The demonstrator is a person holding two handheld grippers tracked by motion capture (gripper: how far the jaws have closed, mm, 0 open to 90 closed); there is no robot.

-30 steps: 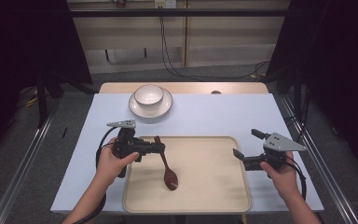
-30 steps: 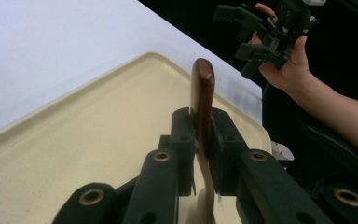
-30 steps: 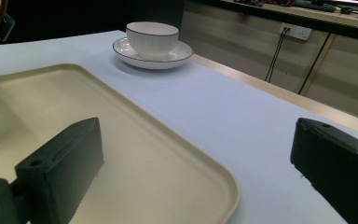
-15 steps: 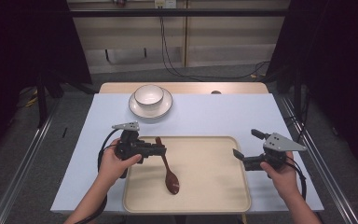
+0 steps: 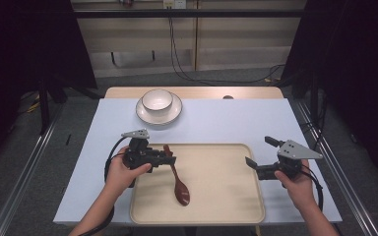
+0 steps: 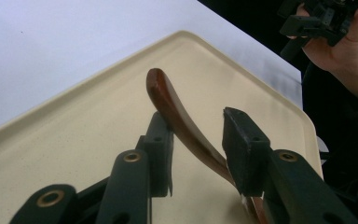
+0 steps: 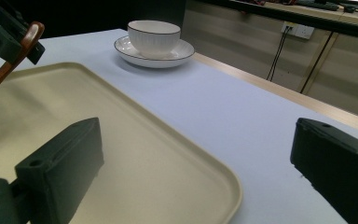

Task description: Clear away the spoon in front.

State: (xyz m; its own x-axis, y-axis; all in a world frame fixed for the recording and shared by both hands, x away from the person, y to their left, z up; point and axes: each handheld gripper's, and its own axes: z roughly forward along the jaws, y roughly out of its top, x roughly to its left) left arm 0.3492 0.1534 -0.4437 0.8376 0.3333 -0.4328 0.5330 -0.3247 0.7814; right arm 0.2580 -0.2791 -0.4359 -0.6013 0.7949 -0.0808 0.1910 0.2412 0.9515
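A pale blue surface (image 5: 226, 123) carries a cream tray (image 5: 216, 206) near the person's side. At the far edge of the surface sits a white plate (image 5: 142, 114) with a white bowl (image 5: 157, 100) on it, well apart from the tray. On the left part of the tray lies a dark brown spoon (image 5: 177, 178), its bowl end resting on the tray toward the person and its curved handle rising toward the far left. The left tongs (image 5: 170, 160) sit around that raised handle; their jaws have just been opening, and in the left gripper view the handle (image 6: 177, 114) passes between them, lying against the left-hand pad (image 6: 161, 154) with a clear gap to the other, so nothing is clamped. The right tongs (image 5: 250, 163) hover at the tray's right edge, jaws wide apart and empty. The spoon looks light, stiff and glossy, likely lacquered wood or plastic, so it could slip or pivot in a loose grip. The best hold is probably the mid-handle, squeezed across its narrow width.
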